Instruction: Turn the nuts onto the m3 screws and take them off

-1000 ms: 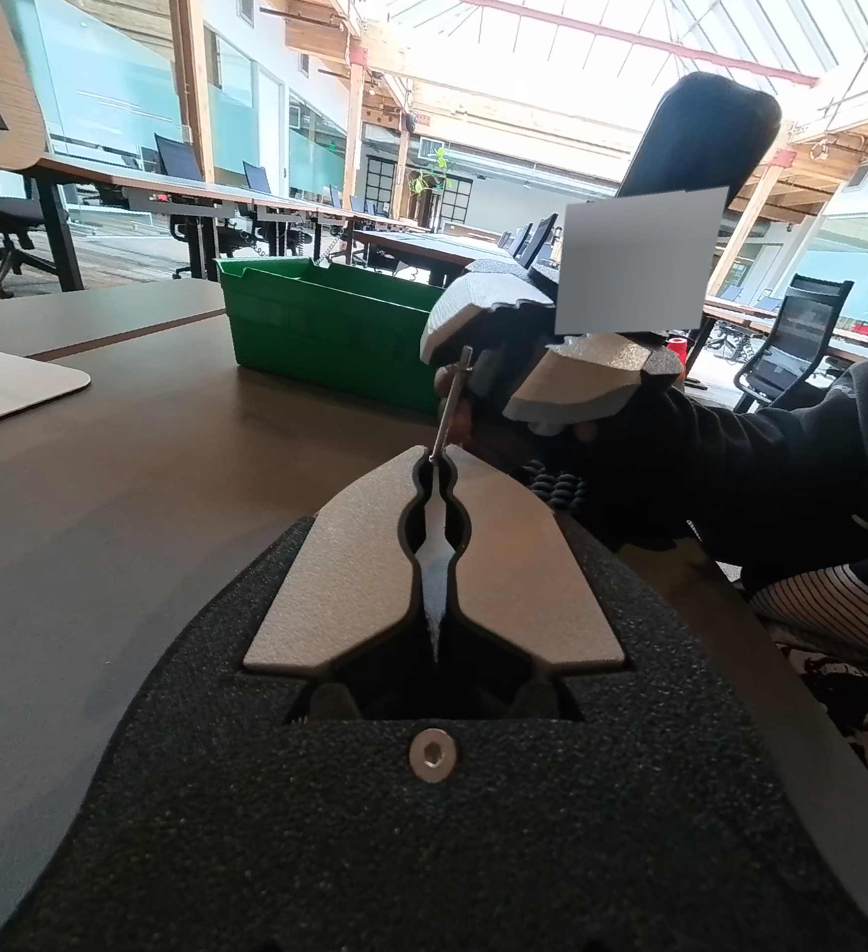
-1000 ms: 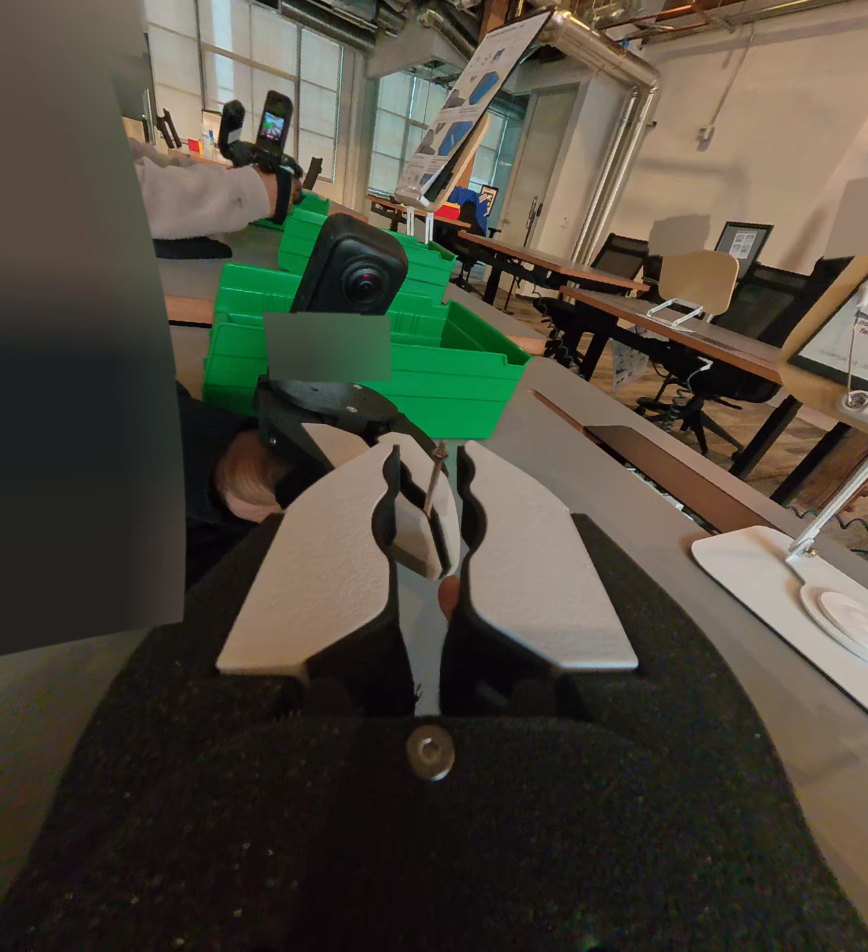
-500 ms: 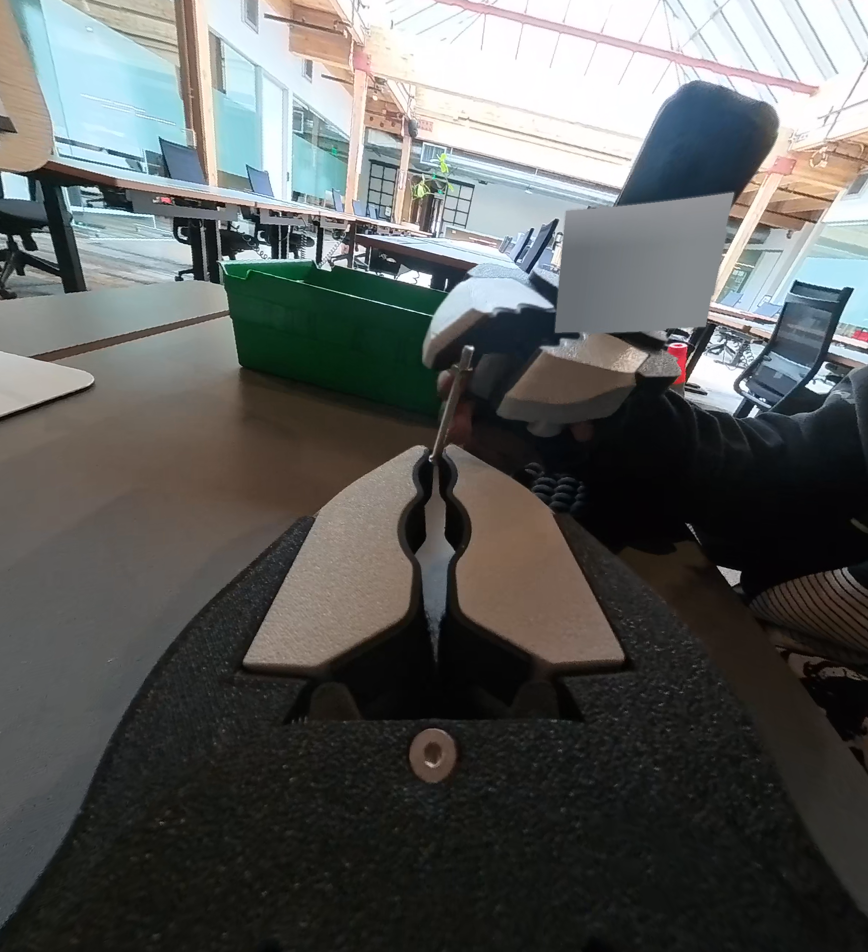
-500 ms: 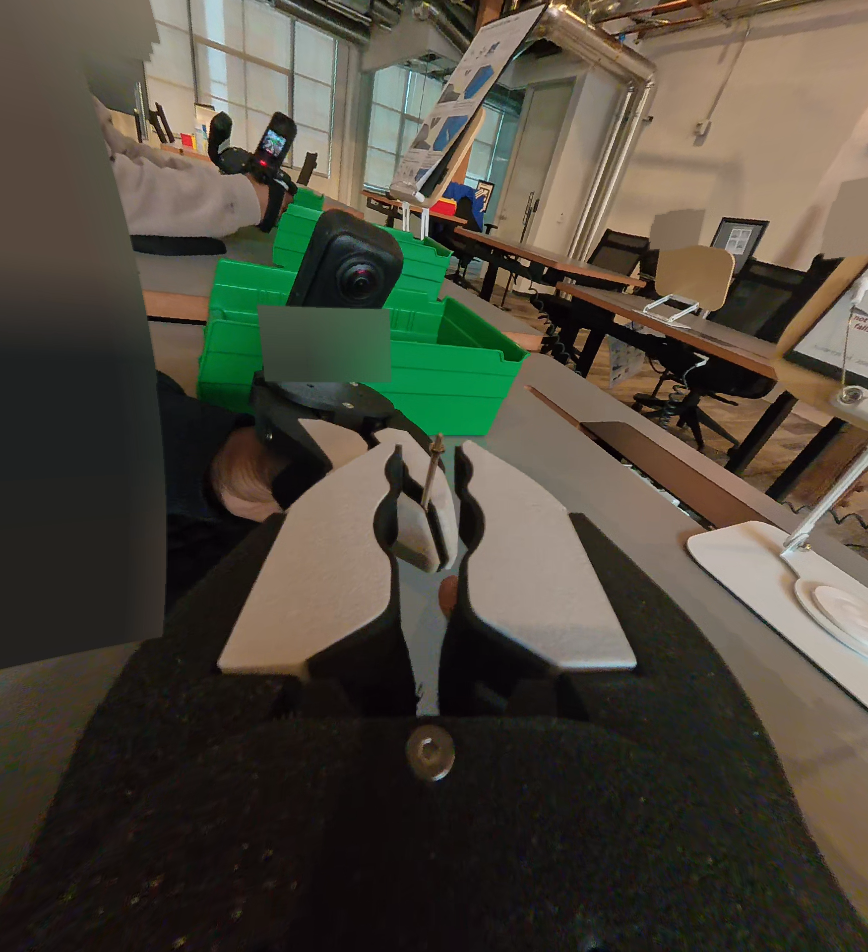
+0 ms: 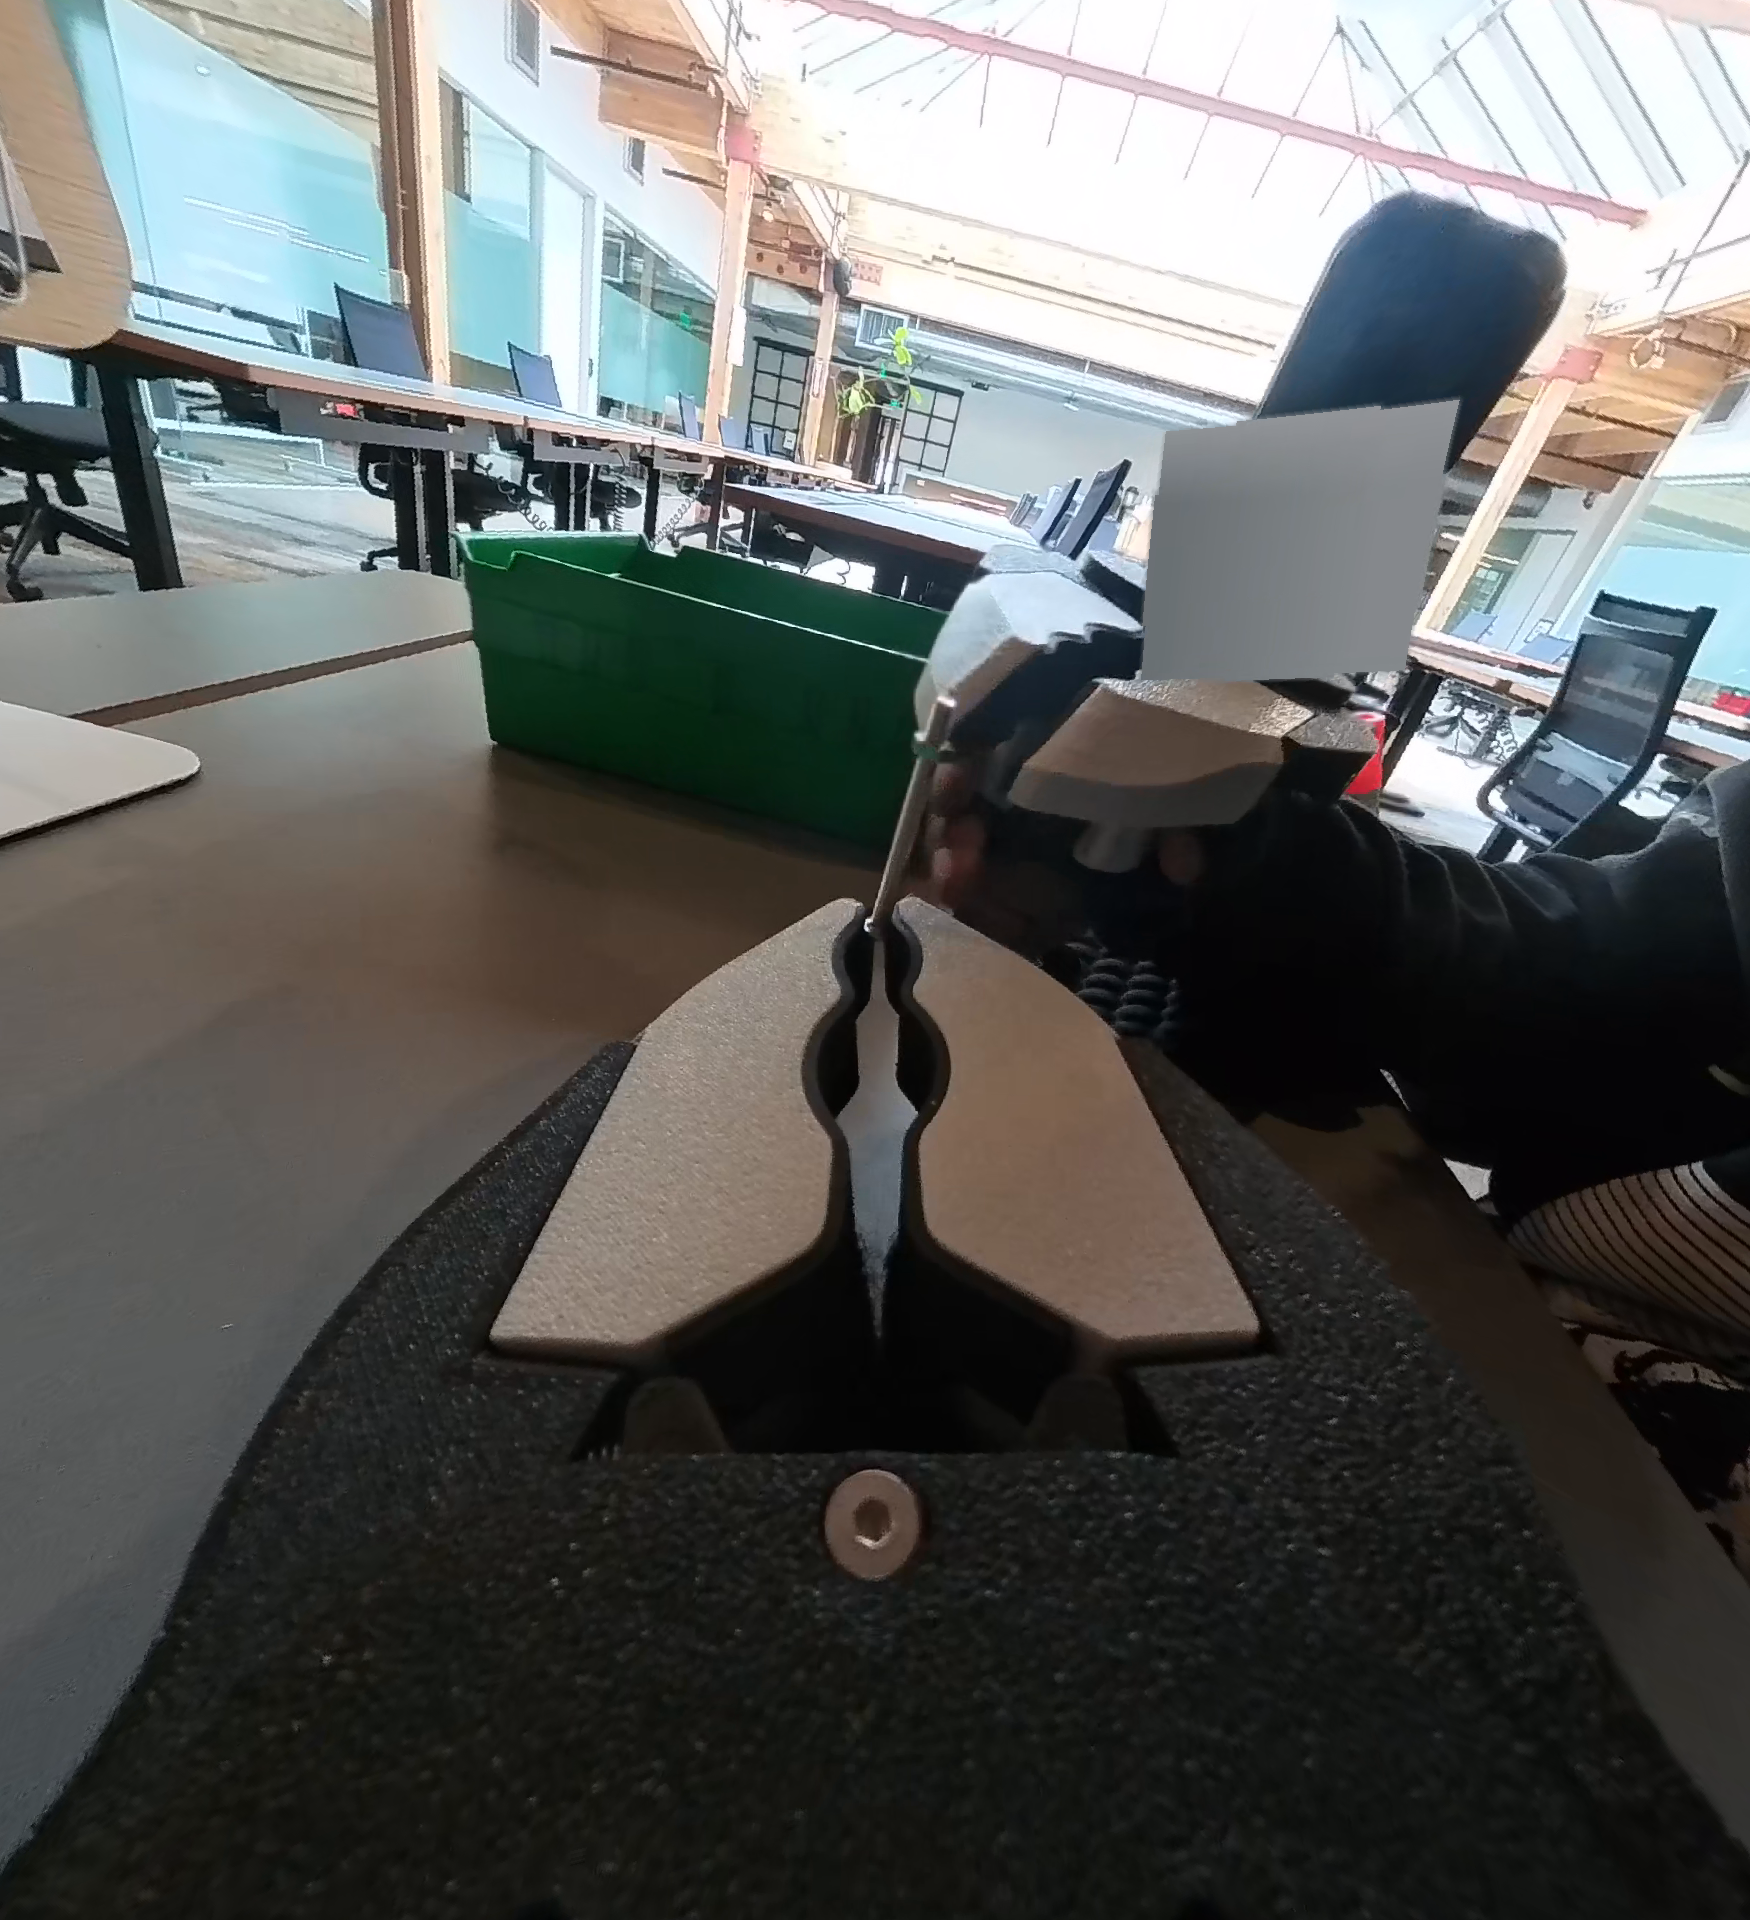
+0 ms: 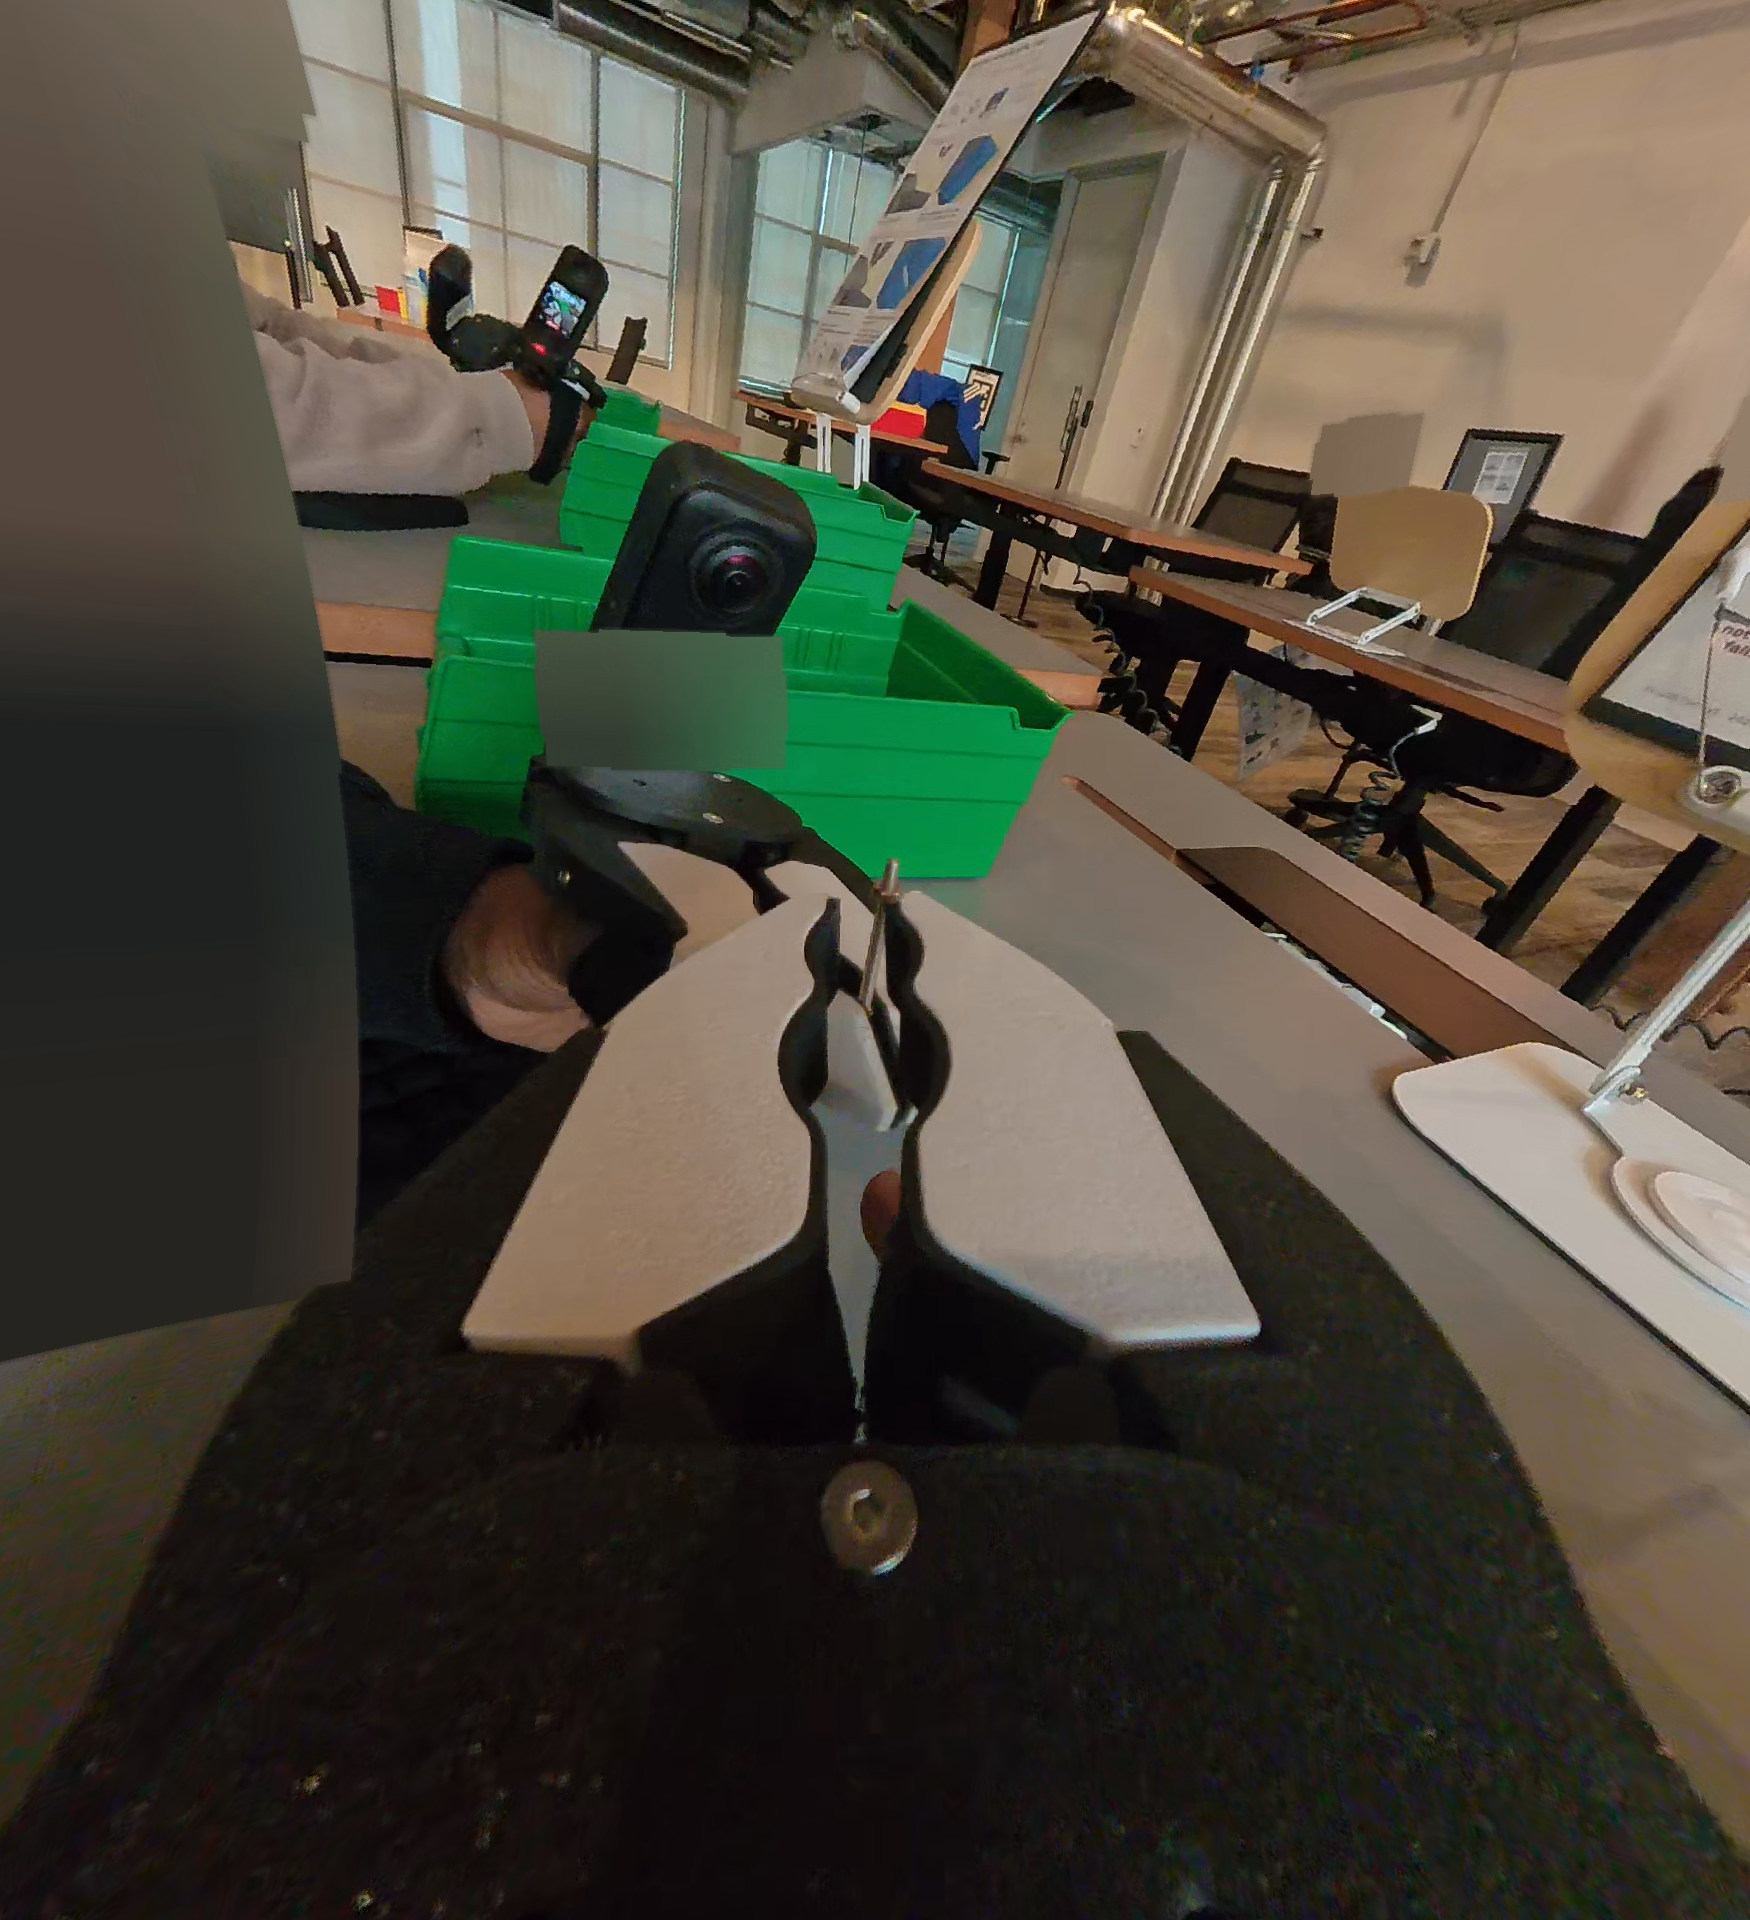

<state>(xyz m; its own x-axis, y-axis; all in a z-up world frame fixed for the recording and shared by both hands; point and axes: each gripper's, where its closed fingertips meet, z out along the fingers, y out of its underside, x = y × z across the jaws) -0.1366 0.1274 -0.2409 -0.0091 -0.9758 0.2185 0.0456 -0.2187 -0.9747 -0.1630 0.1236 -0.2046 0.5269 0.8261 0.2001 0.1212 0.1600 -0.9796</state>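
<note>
two views split the detail: the left wrist view shows the left gripper (image 5: 881,920) pinched shut on the foot of a thin silver m3 screw (image 5: 910,805) and a nut (image 5: 921,750) near its top, beside the right gripper (image 5: 938,717). the right wrist view shows the screw's tip (image 6: 889,878) poking past its own narrowly parted fingers (whether they press on the nut, i cannot tell). green bins (image 6: 902,758) sit on the table (image 5: 227,935).

My right tongs (image 6: 863,914) at the screw

A thin metal screw (image 6: 879,940) stands between my nearly closed fingertips, with my left tongs (image 6: 746,904) and a green bin (image 6: 912,769) behind.
</note>
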